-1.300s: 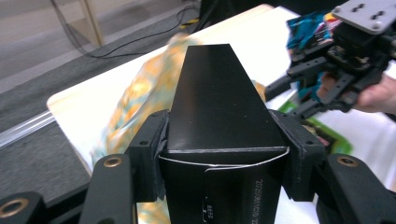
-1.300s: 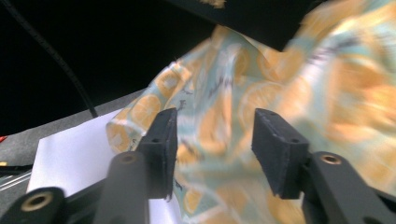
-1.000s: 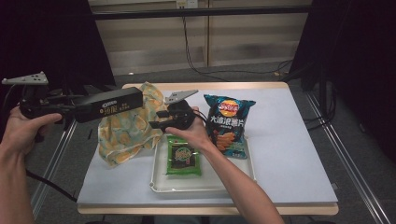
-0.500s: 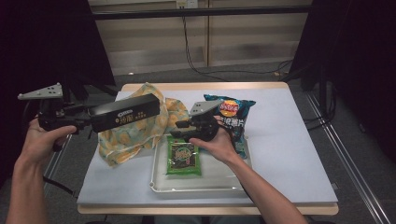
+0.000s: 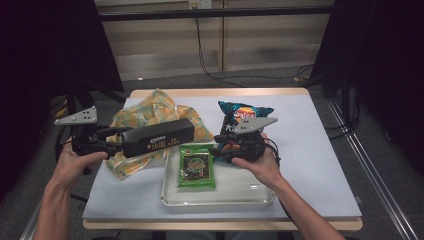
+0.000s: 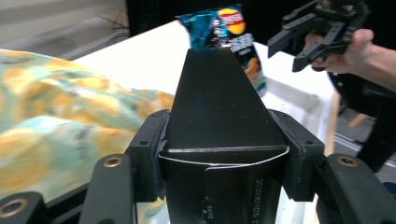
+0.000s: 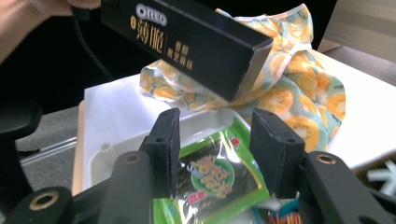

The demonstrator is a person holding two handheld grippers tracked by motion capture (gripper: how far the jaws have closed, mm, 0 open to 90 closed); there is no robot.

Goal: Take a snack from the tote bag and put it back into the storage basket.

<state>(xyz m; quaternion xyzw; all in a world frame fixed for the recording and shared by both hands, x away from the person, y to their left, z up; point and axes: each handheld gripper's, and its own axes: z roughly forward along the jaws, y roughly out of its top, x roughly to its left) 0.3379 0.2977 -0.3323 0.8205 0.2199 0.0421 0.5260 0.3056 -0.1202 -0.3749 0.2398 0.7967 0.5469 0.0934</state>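
My left jaws are clamped on the two long sides of the black Oreo box [image 6: 224, 121], gripping its near end so the rest sticks out ahead like a beam. In the high view the left gripper [image 5: 114, 144] carries that box level, above the orange-print cloth [image 5: 152, 112] and just short of the white tray [image 5: 220, 197]. I judge the end grip is there so the box can be laid flat into the tray without my hand crossing over it.

My right jaws have just been opening a little; they stand roughly half open with nothing pressed between them. In the right gripper view the green seaweed packet [image 7: 212, 179] lies in the tray beyond the gap, untouched. The right gripper [image 5: 220, 150] hovers at the tray's far right corner, over the lower edge of the blue Lay's chip bag [image 5: 242, 117], which rests on the tabletop [image 5: 310, 150] behind the tray. I think it waits there to keep clear of the incoming box.
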